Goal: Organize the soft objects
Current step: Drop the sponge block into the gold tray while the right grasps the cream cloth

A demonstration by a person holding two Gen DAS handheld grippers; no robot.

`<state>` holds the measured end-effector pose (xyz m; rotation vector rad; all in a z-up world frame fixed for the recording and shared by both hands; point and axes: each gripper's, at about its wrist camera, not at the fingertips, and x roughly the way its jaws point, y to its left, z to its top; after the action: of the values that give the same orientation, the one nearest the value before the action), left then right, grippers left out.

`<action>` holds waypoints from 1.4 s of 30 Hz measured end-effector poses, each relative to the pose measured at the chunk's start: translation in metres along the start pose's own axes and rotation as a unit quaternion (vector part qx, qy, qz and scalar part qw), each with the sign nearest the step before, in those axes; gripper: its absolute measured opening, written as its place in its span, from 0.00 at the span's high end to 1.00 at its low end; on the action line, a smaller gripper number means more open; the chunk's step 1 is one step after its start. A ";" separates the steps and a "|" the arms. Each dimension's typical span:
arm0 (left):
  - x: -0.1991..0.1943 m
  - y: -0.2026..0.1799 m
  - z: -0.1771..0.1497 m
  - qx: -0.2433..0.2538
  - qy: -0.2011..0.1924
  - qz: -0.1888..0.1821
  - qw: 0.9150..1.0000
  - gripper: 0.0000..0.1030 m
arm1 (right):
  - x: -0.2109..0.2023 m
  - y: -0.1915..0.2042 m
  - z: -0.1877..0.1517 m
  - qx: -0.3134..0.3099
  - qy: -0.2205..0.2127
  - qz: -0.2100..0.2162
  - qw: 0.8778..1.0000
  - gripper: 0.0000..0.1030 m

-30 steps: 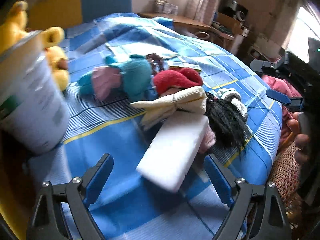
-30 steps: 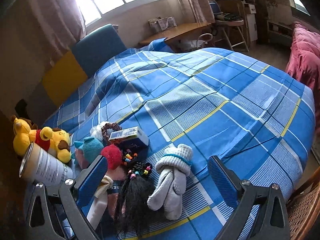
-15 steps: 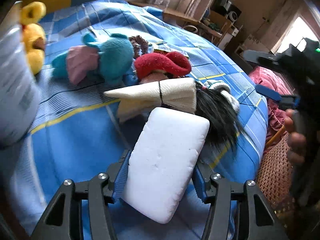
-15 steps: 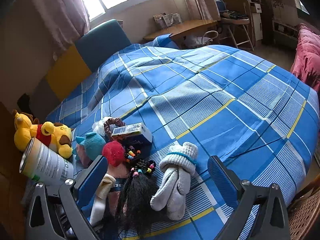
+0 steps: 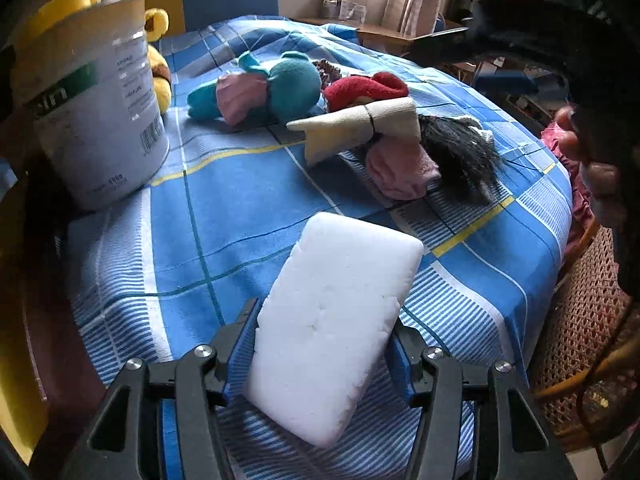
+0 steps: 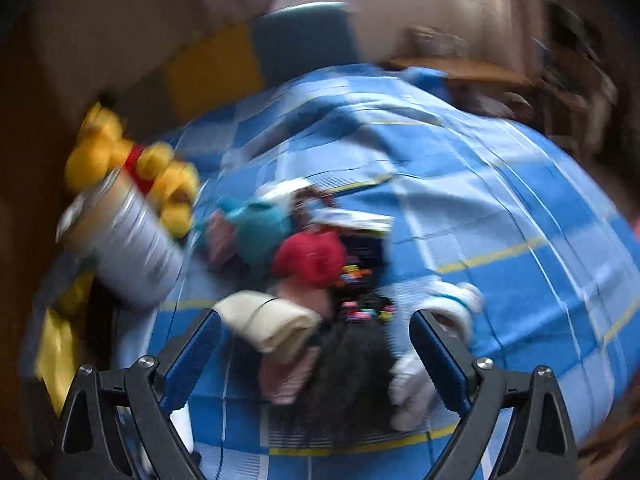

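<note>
Here, my left tool (image 5: 322, 344) is clamped on the white sponge (image 5: 334, 328), which juts forward between its blue pads, held above the blue checked bed (image 5: 240, 208). To its left on the bed stands a tall can (image 5: 96, 100); I cannot see inside it. Beyond the sponge lie a pink cloth (image 5: 400, 168), a cream roll (image 5: 360, 128) and black hair (image 5: 460, 152), then a red plush (image 5: 364, 88), a teal toy (image 5: 276, 88) and a yellow bear (image 5: 156, 60). My right tool (image 6: 316, 352) is spread wide and empty above the same heap, its view blurred.
</note>
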<state>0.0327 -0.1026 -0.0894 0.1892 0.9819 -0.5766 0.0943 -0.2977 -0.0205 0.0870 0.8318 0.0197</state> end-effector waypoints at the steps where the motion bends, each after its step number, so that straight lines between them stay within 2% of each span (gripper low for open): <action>1: 0.000 0.001 0.001 -0.003 -0.003 -0.001 1.000 0.44 | 0.005 0.014 0.002 -0.042 0.007 -0.009 0.999 0.06; 4: -0.002 0.001 0.000 -0.003 -0.008 0.001 1.000 0.44 | 0.030 0.056 0.010 -0.171 0.050 -0.037 0.983 0.06; 8: -0.004 -0.003 -0.001 0.002 -0.014 0.006 1.000 0.44 | 0.076 0.077 0.000 -0.272 0.137 -0.064 0.950 0.07; 9: -0.004 -0.003 -0.001 0.003 -0.015 0.006 1.000 0.44 | 0.088 0.077 -0.005 -0.282 0.162 -0.082 0.942 0.22; 10: -0.005 -0.003 -0.002 0.004 -0.016 0.006 1.000 0.44 | 0.095 0.075 -0.007 -0.285 0.170 -0.100 0.938 0.56; 11: -0.006 -0.002 -0.003 0.004 -0.017 0.004 1.000 0.44 | 0.096 0.072 -0.009 -0.281 0.161 -0.111 0.940 0.66; 13: -0.011 0.001 -0.004 -0.004 -0.021 -0.004 1.000 0.44 | 0.088 0.066 -0.005 -0.237 0.146 -0.086 0.957 0.71; 16: -0.023 0.007 -0.001 -0.024 -0.030 -0.019 0.999 0.45 | 0.064 0.057 0.000 -0.166 0.114 -0.033 0.979 0.72; 18: -0.032 0.012 -0.002 -0.039 -0.034 -0.025 0.998 0.45 | 0.058 0.058 -0.001 -0.129 0.114 0.021 0.985 0.72; 20: -0.040 0.015 -0.004 -0.047 -0.036 -0.025 0.998 0.45 | 0.062 0.066 -0.009 -0.116 0.123 0.046 0.985 0.72; 25: -0.068 0.019 -0.009 -0.054 -0.054 -0.020 0.997 0.45 | 0.094 0.076 -0.037 -0.120 0.169 0.020 0.978 0.72; 33: -0.115 0.060 -0.011 -0.128 -0.098 -0.021 0.987 0.45 | 0.099 0.074 -0.041 -0.112 0.174 0.024 0.978 0.71; 38: -0.130 0.118 -0.009 -0.216 -0.103 0.006 0.971 0.45 | 0.103 0.063 -0.035 -0.109 0.175 0.026 0.978 0.71; 40: -0.131 0.146 -0.009 -0.261 -0.098 0.018 0.960 0.45 | 0.101 0.060 -0.032 -0.110 0.175 0.024 0.978 0.71; 42: -0.125 0.182 -0.009 -0.319 -0.084 0.025 0.944 0.44 | 0.101 0.059 -0.032 -0.112 0.174 0.022 0.978 0.71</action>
<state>0.0714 0.0999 -0.0096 -0.4074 0.9476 -0.1997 0.1398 -0.2317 -0.1118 -0.1147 1.1725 0.1751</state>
